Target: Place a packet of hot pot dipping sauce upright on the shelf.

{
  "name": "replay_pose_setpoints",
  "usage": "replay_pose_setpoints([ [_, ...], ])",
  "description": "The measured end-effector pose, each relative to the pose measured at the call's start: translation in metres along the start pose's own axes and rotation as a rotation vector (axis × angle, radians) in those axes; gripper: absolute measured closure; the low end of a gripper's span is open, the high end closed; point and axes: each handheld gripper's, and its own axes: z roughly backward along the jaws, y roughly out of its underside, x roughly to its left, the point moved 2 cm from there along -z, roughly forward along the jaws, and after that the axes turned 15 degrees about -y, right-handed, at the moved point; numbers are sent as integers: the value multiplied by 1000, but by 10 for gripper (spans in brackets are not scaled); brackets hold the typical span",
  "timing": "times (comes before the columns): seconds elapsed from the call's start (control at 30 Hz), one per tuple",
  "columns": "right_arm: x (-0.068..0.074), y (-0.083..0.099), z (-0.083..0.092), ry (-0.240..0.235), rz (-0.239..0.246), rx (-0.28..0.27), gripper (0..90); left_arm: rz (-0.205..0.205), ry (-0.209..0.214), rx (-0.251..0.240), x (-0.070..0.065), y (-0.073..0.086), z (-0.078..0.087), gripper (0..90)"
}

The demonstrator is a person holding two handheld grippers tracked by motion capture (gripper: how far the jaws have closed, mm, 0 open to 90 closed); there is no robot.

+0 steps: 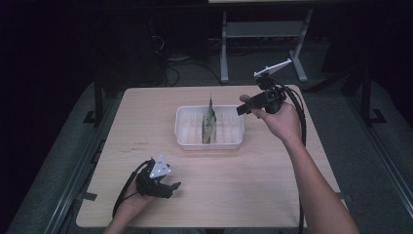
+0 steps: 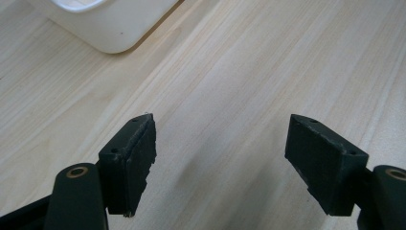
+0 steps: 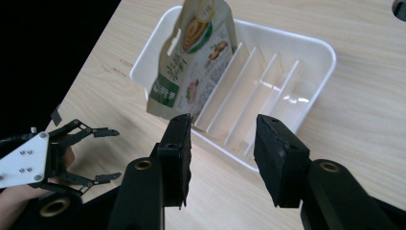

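The right gripper (image 3: 221, 158) has its jaws apart, nothing between them, hovering just beyond the white rack tray (image 3: 313, 52). Ahead of it the snack pouch (image 3: 194, 57) stands upright in a slot. The left gripper (image 2: 220, 167), jaws wide and empty, rests well apart. Risk: the unsupported pouch may tip if the right gripper brushes it.

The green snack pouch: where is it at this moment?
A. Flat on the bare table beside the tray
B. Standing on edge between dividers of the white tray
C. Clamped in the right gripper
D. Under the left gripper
B: the green snack pouch stands upright in a slot of the white divided tray, while the right gripper is open in front of it with nothing between its jaws.
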Motion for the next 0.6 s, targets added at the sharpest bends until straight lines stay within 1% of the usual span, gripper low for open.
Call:
replay_pose_setpoints([
  [0.13, -4, 7, 5, -11, -5, -6, 554, -8, 3, 4, -1, 0, 0, 255],
  [0.37, -12, 18, 12, -14, -10, -13, 545, -11, 9, -8, -5, -2, 1, 251],
  [0.47, -15, 24, 13, -20, -10, -11, 536, -14, 10, -4, -6, -2, 1, 250],
  [0.6, -23, 33, 13, -32, -19, -8, 535, -16, 5, -13, -6, -3, 1, 250],
])
